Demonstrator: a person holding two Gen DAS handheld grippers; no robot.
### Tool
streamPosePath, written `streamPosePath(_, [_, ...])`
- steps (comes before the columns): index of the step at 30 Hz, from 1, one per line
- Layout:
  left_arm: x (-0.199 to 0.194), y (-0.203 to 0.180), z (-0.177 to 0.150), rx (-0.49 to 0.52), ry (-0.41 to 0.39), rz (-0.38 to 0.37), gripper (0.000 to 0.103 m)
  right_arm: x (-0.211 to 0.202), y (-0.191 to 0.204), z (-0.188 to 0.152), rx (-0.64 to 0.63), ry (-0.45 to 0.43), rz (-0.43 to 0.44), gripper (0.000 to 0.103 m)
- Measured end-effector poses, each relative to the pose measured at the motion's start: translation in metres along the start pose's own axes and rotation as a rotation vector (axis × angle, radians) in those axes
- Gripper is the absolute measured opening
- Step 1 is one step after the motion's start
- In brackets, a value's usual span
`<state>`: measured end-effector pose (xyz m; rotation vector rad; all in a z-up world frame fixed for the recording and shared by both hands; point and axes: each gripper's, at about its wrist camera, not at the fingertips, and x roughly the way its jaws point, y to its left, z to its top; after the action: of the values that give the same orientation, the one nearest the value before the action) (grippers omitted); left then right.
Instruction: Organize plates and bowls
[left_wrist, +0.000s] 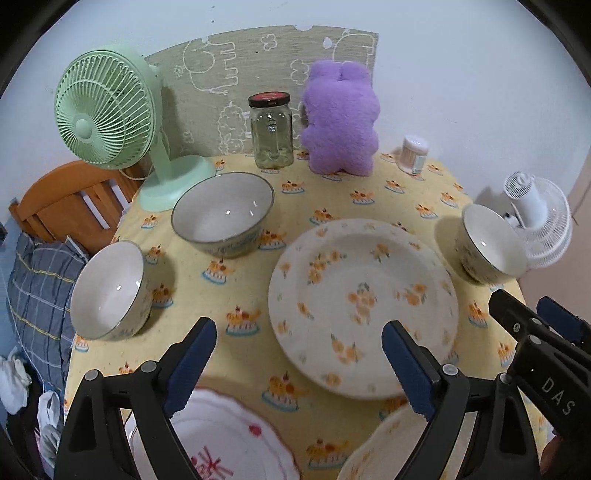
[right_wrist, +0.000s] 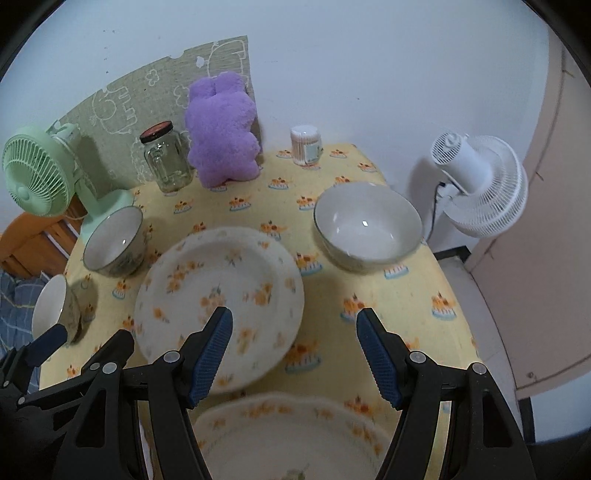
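A round plate with orange flowers (left_wrist: 364, 306) (right_wrist: 219, 306) lies mid-table. A large grey-rimmed bowl (left_wrist: 223, 214) (right_wrist: 114, 245) sits behind it on the left. A white bowl (left_wrist: 110, 290) (right_wrist: 55, 308) stands at the left edge and another bowl (left_wrist: 491, 249) (right_wrist: 367, 225) at the right. A red-trimmed scalloped plate (left_wrist: 225, 439) and a second flowered plate (left_wrist: 380, 446) (right_wrist: 291, 435) lie at the near edge. My left gripper (left_wrist: 299, 365) is open and empty above the near edge. My right gripper (right_wrist: 295, 354) is open and empty, just right of the round plate.
A green desk fan (left_wrist: 110, 118) (right_wrist: 40, 177), a glass jar (left_wrist: 271, 131) (right_wrist: 166, 158), a purple plush toy (left_wrist: 340, 118) (right_wrist: 221, 129) and a small cotton-swab container (left_wrist: 413, 153) (right_wrist: 306, 146) stand along the back. A white fan (left_wrist: 535, 218) (right_wrist: 480, 184) stands off the right edge. A wooden chair (left_wrist: 70, 203) is at left.
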<state>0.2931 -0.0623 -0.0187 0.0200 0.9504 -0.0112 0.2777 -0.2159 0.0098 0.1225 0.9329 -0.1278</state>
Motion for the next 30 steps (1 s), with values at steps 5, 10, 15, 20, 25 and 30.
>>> streamPosePath(5, [0.026, -0.006, 0.014, -0.007, 0.011, 0.039, 0.092, 0.03, -0.004, 0.02, -0.002, 0.016, 0.029, 0.073])
streamPosePath(10, [0.052, -0.008, 0.021, -0.028, 0.036, 0.037, 0.092, 0.058, -0.001, 0.032, -0.021, 0.034, 0.057, 0.073])
streamPosePath(15, [0.08, -0.011, 0.02, -0.026, 0.078, 0.054, 0.092, 0.093, 0.005, 0.033, -0.027, 0.093, 0.081, 0.073])
streamPosePath(20, [0.101, -0.013, 0.017, -0.03, 0.116, 0.064, 0.09, 0.118, 0.011, 0.028, -0.031, 0.135, 0.081, 0.073])
streamPosePath(25, [0.115, -0.013, 0.014, -0.028, 0.152, 0.071, 0.088, 0.137, 0.014, 0.023, -0.027, 0.177, 0.086, 0.073])
streamPosePath(30, [0.122, -0.014, 0.014, -0.024, 0.156, 0.067, 0.085, 0.147, 0.017, 0.022, -0.038, 0.195, 0.082, 0.073])
